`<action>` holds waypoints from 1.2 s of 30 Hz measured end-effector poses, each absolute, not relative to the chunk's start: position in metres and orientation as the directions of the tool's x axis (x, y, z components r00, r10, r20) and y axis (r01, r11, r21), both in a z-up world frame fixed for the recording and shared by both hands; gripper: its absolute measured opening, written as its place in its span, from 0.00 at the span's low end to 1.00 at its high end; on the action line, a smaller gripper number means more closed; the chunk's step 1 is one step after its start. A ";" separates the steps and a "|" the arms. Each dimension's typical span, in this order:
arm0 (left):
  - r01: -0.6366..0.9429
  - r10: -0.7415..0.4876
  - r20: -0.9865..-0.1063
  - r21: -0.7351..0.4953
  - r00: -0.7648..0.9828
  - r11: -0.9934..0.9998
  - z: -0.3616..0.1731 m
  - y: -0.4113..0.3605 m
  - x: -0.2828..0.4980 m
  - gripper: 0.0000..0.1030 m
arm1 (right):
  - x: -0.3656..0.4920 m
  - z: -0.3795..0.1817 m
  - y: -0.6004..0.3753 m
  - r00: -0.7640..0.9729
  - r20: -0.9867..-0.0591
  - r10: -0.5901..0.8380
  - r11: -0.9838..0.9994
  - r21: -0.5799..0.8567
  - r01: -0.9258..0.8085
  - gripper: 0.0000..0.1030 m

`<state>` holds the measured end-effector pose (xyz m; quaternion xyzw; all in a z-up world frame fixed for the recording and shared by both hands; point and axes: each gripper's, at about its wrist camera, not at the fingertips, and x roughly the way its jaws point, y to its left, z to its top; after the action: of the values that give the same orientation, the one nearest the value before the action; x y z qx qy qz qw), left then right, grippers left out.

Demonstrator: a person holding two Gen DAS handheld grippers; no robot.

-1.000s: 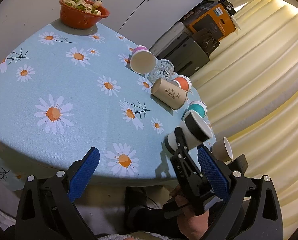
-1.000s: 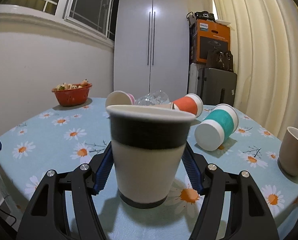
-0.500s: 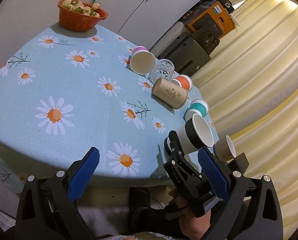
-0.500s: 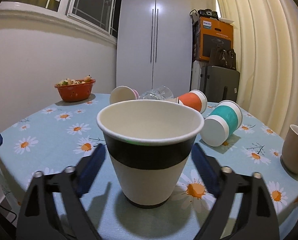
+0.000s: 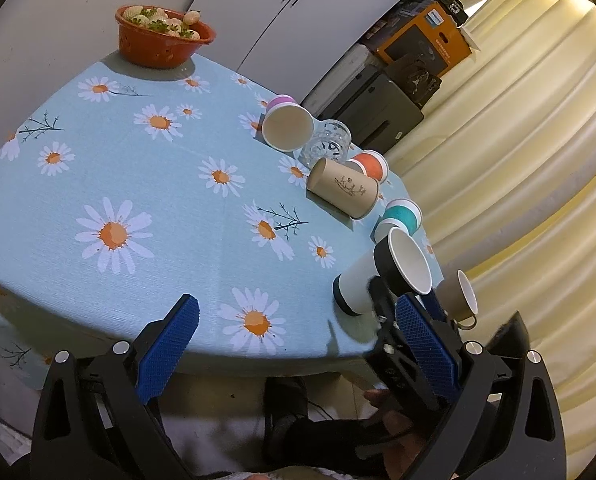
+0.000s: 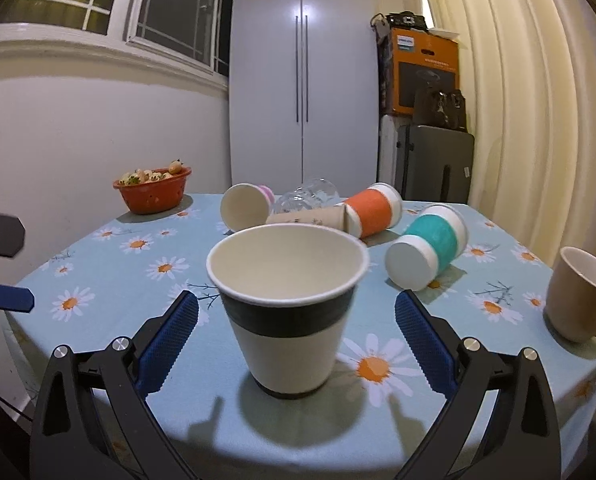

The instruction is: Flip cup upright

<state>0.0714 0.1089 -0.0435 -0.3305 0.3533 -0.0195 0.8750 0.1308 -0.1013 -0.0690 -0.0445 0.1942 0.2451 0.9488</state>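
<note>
A white paper cup with a black band (image 6: 288,312) stands upright on the daisy tablecloth near the table's front edge; it also shows in the left wrist view (image 5: 381,276). My right gripper (image 6: 296,344) is open, its blue pads wide on either side of the cup and apart from it. My left gripper (image 5: 294,344) is open and empty, held off the table's near edge. Lying on their sides further back are a teal cup (image 6: 427,246), an orange cup (image 6: 371,214), a brown paper cup (image 6: 309,220) and a pink cup (image 6: 244,210).
A tan mug (image 6: 579,296) stands upright at the right edge. A glass (image 6: 305,198) lies among the tipped cups. A red bowl of food (image 6: 152,194) stands at the far left. A wall, cupboard and curtain surround the table (image 6: 110,264).
My right gripper opened and let go of the black-banded cup, then drew back from it. The cup stays upright on the table. The left gripper barely moved.
</note>
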 end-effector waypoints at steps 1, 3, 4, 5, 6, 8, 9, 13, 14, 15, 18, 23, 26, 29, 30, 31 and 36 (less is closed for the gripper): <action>-0.199 -0.266 -0.604 -0.591 0.751 0.781 -0.043 0.109 0.071 0.93 | 0.129 -0.066 -0.105 0.804 -0.394 0.445 0.878 0.016 -0.478 0.95; -0.195 -0.261 -0.599 -0.588 0.757 0.785 -0.042 0.108 0.069 0.93 | 0.125 -0.059 -0.110 0.805 -0.395 0.443 0.879 0.013 -0.477 0.95; -0.195 -0.254 -0.598 -0.584 0.760 0.788 -0.041 0.108 0.069 0.93 | 0.122 -0.055 -0.112 0.808 -0.390 0.441 0.879 0.006 -0.477 0.95; -0.196 -0.248 -0.598 -0.578 0.762 0.792 -0.039 0.107 0.068 0.93 | 0.119 -0.052 -0.115 0.812 -0.384 0.440 0.880 0.001 -0.476 0.95; -0.197 -0.239 -0.600 -0.568 0.764 0.799 -0.038 0.107 0.067 0.93 | 0.115 -0.047 -0.120 0.815 -0.377 0.441 0.880 0.004 -0.475 0.95; -0.201 -0.220 -0.607 -0.548 0.764 0.812 -0.037 0.105 0.066 0.93 | 0.108 -0.036 -0.131 0.816 -0.368 0.446 0.882 0.025 -0.471 0.95; -0.203 -0.207 -0.608 -0.535 0.766 0.820 -0.036 0.104 0.065 0.93 | 0.105 -0.031 -0.137 0.816 -0.367 0.447 0.883 0.034 -0.468 0.95; -0.211 -0.142 -0.614 -0.466 0.777 0.860 -0.029 0.095 0.058 0.93 | 0.096 -0.011 -0.155 0.811 -0.359 0.461 0.877 0.046 -0.478 0.95; -0.218 -0.119 -0.618 -0.441 0.777 0.871 -0.027 0.092 0.056 0.93 | 0.093 -0.007 -0.159 0.805 -0.359 0.472 0.871 0.045 -0.490 0.95; -0.217 -0.109 -0.620 -0.426 0.777 0.878 -0.026 0.091 0.055 0.93 | 0.091 -0.001 -0.163 0.802 -0.354 0.482 0.864 0.039 -0.502 0.95; -0.198 -0.103 -0.614 -0.402 0.783 0.894 -0.023 0.084 0.050 0.93 | 0.078 0.017 -0.176 0.799 -0.318 0.510 0.843 -0.002 -0.538 0.95; -0.158 -0.106 -0.593 -0.375 0.798 0.913 -0.018 0.069 0.033 0.93 | 0.058 0.036 -0.191 0.785 -0.301 0.542 0.802 -0.091 -0.590 0.95; -0.141 -0.084 -0.578 -0.333 0.812 0.933 -0.012 0.060 0.023 0.93 | 0.053 0.042 -0.201 0.780 -0.317 0.539 0.802 -0.089 -0.591 0.95; -0.116 -0.066 -0.551 -0.289 0.832 0.950 -0.005 0.051 0.012 0.93 | 0.052 0.048 -0.214 0.751 -0.352 0.559 0.794 -0.033 -0.607 0.95; -0.107 -0.063 -0.542 -0.276 0.838 0.955 -0.002 0.048 0.009 0.93 | 0.054 0.050 -0.218 0.739 -0.364 0.567 0.791 -0.011 -0.612 0.95; -0.096 -0.063 -0.536 -0.265 0.842 0.960 0.000 0.046 0.007 0.94 | 0.054 0.051 -0.221 0.734 -0.369 0.570 0.790 0.000 -0.613 0.95; -0.029 -0.077 -0.531 -0.189 0.844 0.982 0.009 0.031 -0.005 0.94 | 0.058 0.047 -0.231 0.720 -0.418 0.554 0.791 -0.003 -0.611 0.95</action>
<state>-0.0049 0.0308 0.0093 -0.0949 0.2793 -0.0127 0.9554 0.0578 -0.2310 0.0474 -0.0706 0.2021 0.3152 0.9246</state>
